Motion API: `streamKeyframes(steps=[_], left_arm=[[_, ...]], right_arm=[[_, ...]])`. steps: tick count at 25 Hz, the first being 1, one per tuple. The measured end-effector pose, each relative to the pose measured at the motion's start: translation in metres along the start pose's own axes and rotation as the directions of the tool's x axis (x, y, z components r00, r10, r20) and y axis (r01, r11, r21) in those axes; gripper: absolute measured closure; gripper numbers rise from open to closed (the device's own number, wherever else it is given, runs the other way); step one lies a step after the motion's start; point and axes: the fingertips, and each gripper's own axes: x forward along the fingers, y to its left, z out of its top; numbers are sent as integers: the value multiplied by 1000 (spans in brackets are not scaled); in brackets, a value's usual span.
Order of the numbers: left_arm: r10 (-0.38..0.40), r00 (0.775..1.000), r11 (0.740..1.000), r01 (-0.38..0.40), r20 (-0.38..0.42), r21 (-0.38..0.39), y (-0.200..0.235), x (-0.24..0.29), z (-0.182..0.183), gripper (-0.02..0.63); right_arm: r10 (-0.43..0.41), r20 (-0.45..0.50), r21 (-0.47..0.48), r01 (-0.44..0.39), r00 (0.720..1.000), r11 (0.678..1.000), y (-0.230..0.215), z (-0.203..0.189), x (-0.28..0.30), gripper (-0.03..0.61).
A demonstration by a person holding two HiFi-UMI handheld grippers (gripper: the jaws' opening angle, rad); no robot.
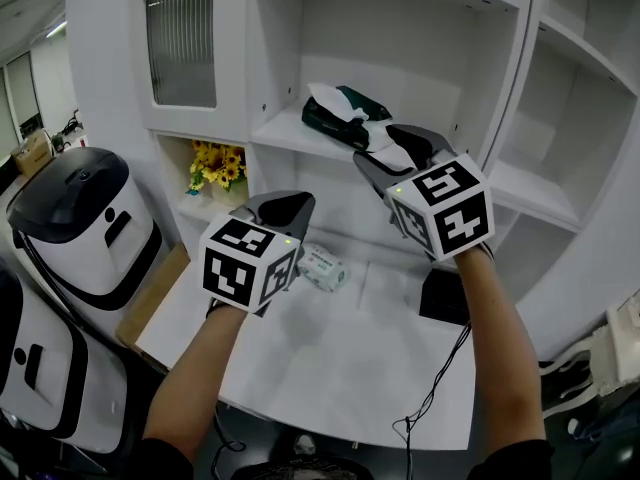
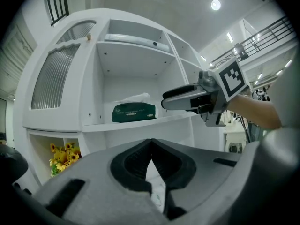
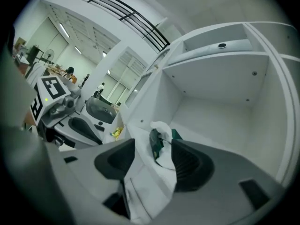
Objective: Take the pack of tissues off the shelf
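A dark green pack of tissues (image 1: pixel 335 111) with a white tissue sticking out lies on the white shelf (image 1: pixel 290 133); the left gripper view shows the pack (image 2: pixel 133 112) from the front. My right gripper (image 1: pixel 388 146) is at the pack's right end. In the right gripper view my right gripper (image 3: pixel 153 144) stands open, with the pack (image 3: pixel 157 142) and its white tissue between the jaws; no firm press shows. My left gripper (image 1: pixel 290 204) hangs lower, over the table, and is shut with nothing in it (image 2: pixel 150 143).
Yellow flowers (image 1: pixel 218 165) sit in the low compartment at the left. A small white and green packet (image 1: pixel 325 266) and a black item (image 1: pixel 445 296) lie on the white table (image 1: pixel 330 368). White and black bins (image 1: pixel 80 228) stand at the left.
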Motion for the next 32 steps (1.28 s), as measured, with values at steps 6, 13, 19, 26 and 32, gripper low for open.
streamKeyframes(steps=[6, 13, 19, 26, 32], left_arm=[[22, 1000, 999, -21, 7, -24, 10, 14, -3, 604], [33, 999, 999, -32, 10, -35, 22, 23, -7, 604], [38, 999, 999, -37, 22, -39, 27, 31, -5, 604], [50, 999, 998, -49, 12, -37, 31, 33, -11, 604], [76, 997, 997, -75, 8, -34, 37, 24, -15, 604]], right_arm=[[32, -32, -60, -34, 999, 998, -6, -4, 29, 350], [19, -111, -88, -29, 994, 996, -13, -13, 54, 373], [15, -151, -141, -36, 988, 989, -14, -18, 63, 457], [15, -136, -197, -42, 991, 980, -9, -20, 64, 526], [-7, -91, -195, -11, 996, 981, -10, -17, 61, 538]])
